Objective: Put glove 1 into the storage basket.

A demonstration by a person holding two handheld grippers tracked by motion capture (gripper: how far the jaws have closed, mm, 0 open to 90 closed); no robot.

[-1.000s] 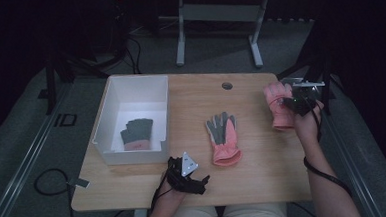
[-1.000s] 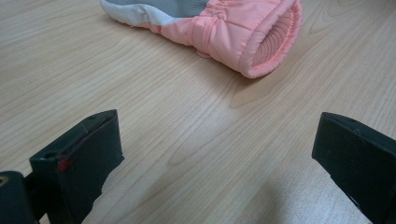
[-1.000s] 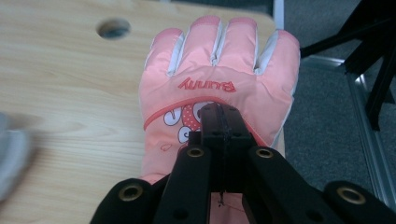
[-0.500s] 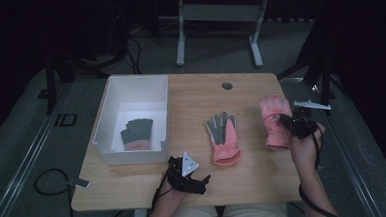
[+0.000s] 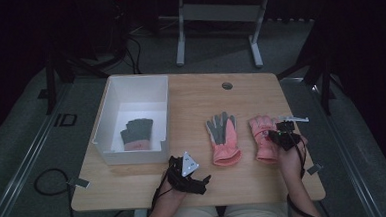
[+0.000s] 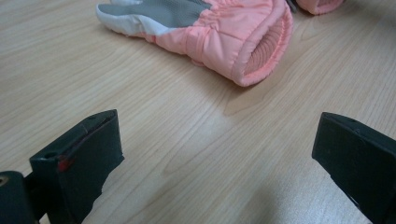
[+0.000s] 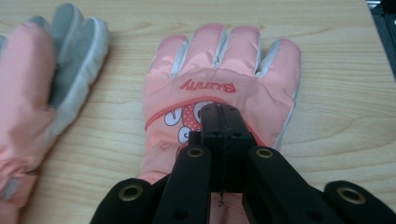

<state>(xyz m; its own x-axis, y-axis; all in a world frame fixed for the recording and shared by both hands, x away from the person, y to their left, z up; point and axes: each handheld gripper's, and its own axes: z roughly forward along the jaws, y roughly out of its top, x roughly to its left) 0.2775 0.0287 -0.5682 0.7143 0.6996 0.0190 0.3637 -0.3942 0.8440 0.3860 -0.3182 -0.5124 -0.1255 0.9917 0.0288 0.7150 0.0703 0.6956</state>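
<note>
Right tool [image 7: 219, 116]: jaws pressed together, pinching the back of the right pink glove [image 7: 219, 88] just below its printed word "Bunny" (the fabric is caught between the tips); in the high view the tool [image 5: 277, 135] sits over that glove's cuff end.
Right pink glove: lies flat on the bench [image 5: 255, 185], back up, fingers pointing away from the person, near the bench's right edge [image 5: 262, 135].
Left tool [image 6: 215, 158]: jaws wide apart, nothing between them, low over bare wood; in the high view it [image 5: 187, 174] rests at the near edge of the bench, with its grey three-cornered plate on top.
Left pink glove [image 5: 223, 139]: palm up (grey palm showing), just beside the right one and not touching it; the left gripper view looks into its open cuff [image 6: 224, 42].
White bin [image 5: 107, 125]: on the left part of the bench, well apart from the pink pair.
Grey glove [image 5: 136, 134]: lies on the bin's floor, fingers away from the person, with a reddish cuff.
Hole in bench [image 5: 227, 85]: near the far edge, a small round opening.
</note>
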